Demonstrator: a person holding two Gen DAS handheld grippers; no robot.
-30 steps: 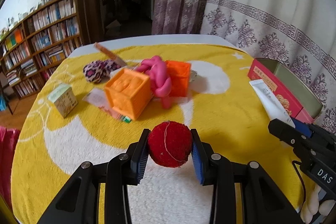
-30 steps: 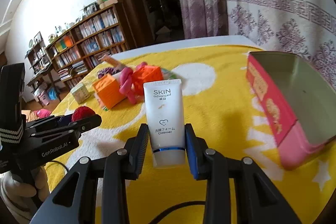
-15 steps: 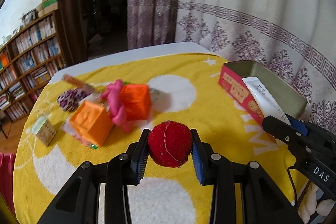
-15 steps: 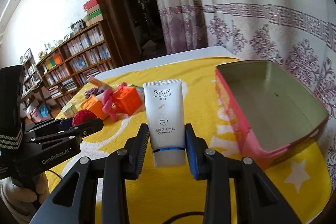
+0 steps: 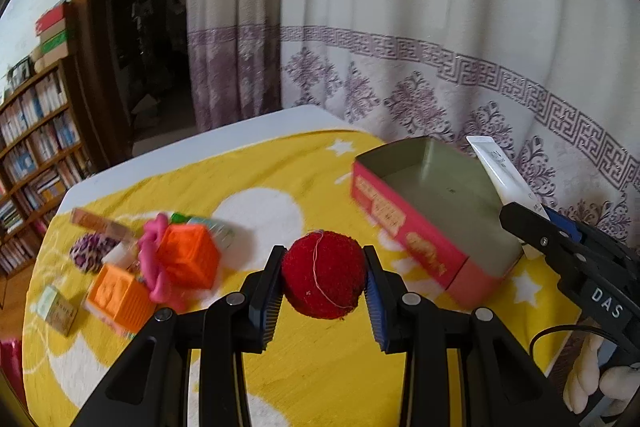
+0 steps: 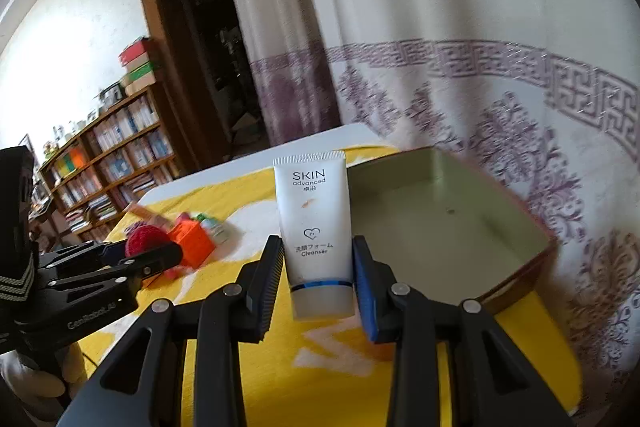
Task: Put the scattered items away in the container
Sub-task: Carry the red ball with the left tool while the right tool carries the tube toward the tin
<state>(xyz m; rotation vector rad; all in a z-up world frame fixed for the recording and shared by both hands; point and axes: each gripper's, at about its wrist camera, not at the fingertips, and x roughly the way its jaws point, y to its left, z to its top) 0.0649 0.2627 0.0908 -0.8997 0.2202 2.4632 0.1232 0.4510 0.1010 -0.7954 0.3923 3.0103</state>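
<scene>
My left gripper (image 5: 323, 285) is shut on a fuzzy red ball (image 5: 323, 275), held above the yellow cloth. My right gripper (image 6: 314, 277) is shut on a white cleanser tube (image 6: 314, 223), upright between the pads. The container, a pink box (image 5: 416, 231) with an olive inside (image 6: 436, 227), lies open and bare at the table's right. In the left wrist view the right gripper (image 5: 532, 223) and its tube (image 5: 500, 175) hang over the box's near right corner. In the right wrist view the left gripper (image 6: 160, 251) with the ball (image 6: 146, 239) shows at the left.
Two orange cubes (image 5: 188, 259) (image 5: 118, 293), a pink toy (image 5: 154, 263), a leopard-print pouch (image 5: 90, 251), a small pale box (image 5: 56, 309) and a flat stick (image 5: 100, 223) lie scattered at the left. Patterned curtain (image 5: 440, 87) hangs behind the box. Bookshelves (image 6: 108, 163) stand far left.
Both grippers have risen and swung right toward the pink box, each still holding its item. The box now looks nearer and more central; the scattered toys have slid to the left.
</scene>
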